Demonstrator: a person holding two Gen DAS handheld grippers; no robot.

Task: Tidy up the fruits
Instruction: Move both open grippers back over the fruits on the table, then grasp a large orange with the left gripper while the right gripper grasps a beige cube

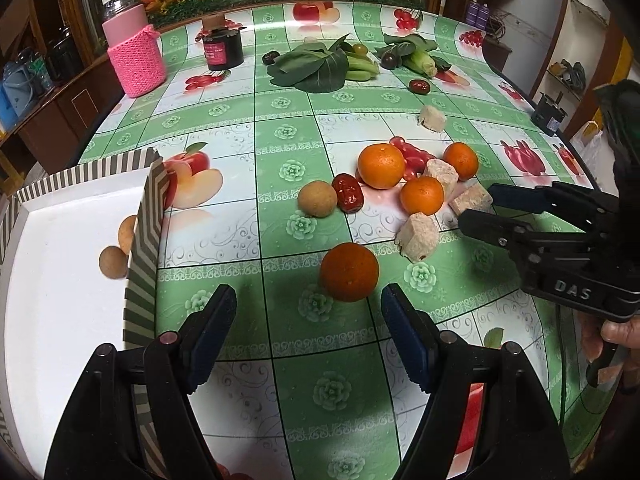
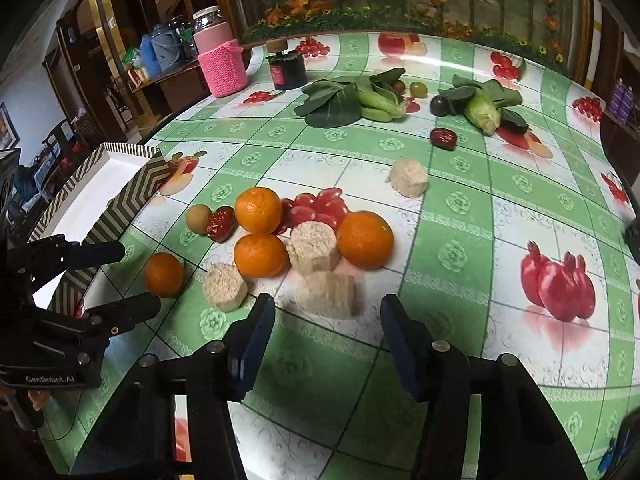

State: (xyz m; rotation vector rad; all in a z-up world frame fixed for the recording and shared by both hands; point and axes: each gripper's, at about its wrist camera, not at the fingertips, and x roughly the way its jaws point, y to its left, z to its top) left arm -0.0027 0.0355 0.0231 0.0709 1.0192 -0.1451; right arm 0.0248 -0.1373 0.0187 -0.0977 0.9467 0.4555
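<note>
My left gripper (image 1: 308, 300) is open and empty, just short of a lone orange (image 1: 349, 272) on the tablecloth. A striped box with a white inside (image 1: 72, 232) stands at its left and holds two small brown fruits (image 1: 113, 262). Beyond lie three more oranges (image 1: 381, 165), a red date (image 1: 347, 193), a brown round fruit (image 1: 317, 199) and cherry tomatoes (image 1: 412, 155). My right gripper (image 2: 327, 312) is open and empty, close over a pale beige block (image 2: 329, 293). The lone orange also shows in the right wrist view (image 2: 164, 273), between the left gripper's fingers (image 2: 120, 282).
Several pale beige blocks (image 2: 313, 246) lie among the oranges. Leafy greens (image 1: 316, 66), a corn cob (image 2: 483, 112), dark fruits and another date (image 2: 443, 137) lie further back. A pink knitted jar (image 1: 134, 54) and a dark jar (image 1: 222, 48) stand at the far left. The table edge curves at the right.
</note>
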